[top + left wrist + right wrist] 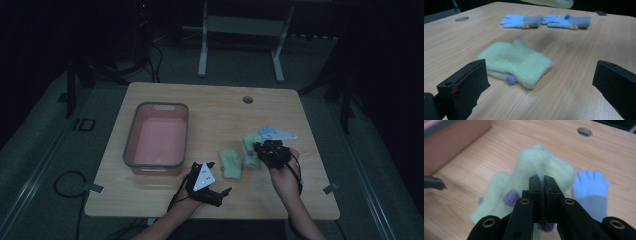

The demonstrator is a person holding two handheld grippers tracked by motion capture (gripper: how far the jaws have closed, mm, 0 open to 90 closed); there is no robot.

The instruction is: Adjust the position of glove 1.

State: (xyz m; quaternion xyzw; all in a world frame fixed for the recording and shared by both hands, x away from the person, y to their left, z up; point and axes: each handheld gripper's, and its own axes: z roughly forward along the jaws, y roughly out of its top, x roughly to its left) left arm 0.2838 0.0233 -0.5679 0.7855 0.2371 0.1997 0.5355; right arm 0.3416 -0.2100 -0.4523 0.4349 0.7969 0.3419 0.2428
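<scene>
Green mitten (541, 167) pinched by right gripper (543, 182) above wooden table (624, 157).

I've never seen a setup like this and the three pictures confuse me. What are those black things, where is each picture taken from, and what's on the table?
A person holds a hand-operated two-jaw gripper in each hand. The high view looks down on the wooden table. The other two come from cameras riding on each gripper.

The left gripper is open, facing a green mitten lying flat. The right gripper is shut on a second green mitten. Two blue gloves lie on the table, and a pink bin stands to the left.
</scene>
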